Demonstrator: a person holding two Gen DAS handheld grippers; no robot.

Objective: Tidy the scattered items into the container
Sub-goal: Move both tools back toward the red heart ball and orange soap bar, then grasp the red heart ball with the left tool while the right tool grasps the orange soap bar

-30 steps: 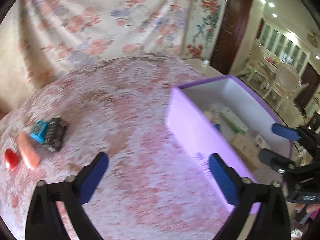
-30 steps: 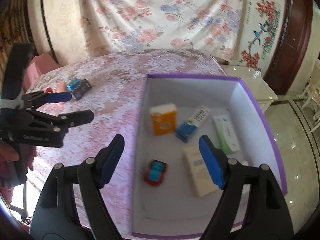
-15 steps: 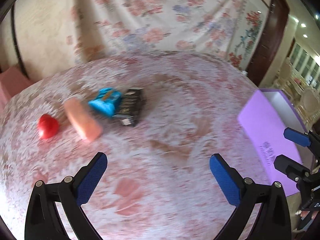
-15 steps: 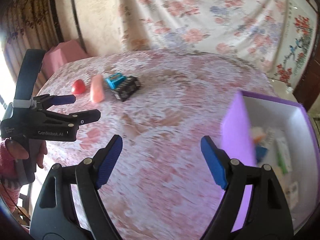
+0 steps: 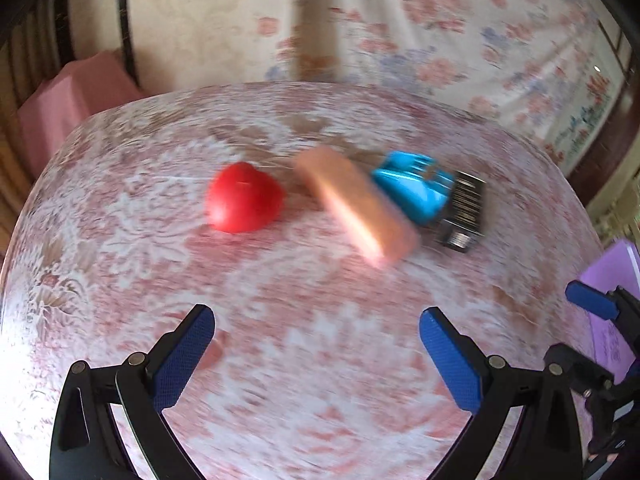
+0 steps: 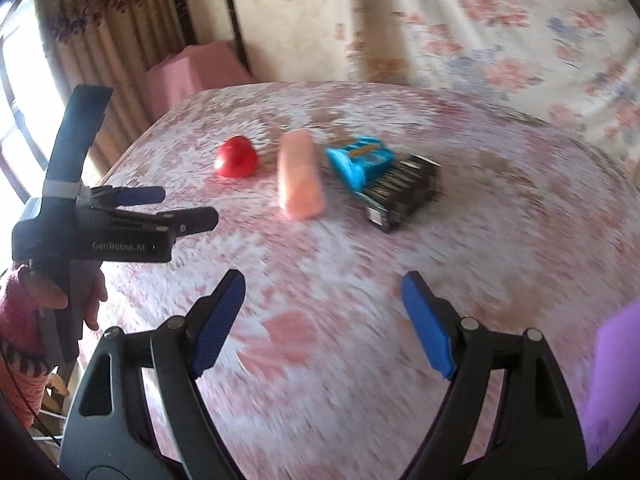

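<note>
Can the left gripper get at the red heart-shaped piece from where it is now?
Probably yes. The left gripper is open and empty, and only bare tablecloth lies between it and the red heart-shaped piece. The peach block sits beside the heart, apart from it, so it should not block the fingers.

Floral drape (image 6: pixel 500 32) behind, pink-clothed table (image 5: pixel 320 360), bright window (image 6: pixel 16 92) w/ curtains (image 6: pixel 100 40)

I see four loose items in a blurred row on my tablecloth: a red heart (image 5: pixel 243 203) at left, apart from a peach bar (image 5: pixel 356 209) lying slantwise, then a blue toy (image 5: pixel 414 191) against a black box (image 5: pixel 464 213). The purple container (image 5: pixel 614 280) edges in, far right.
</note>
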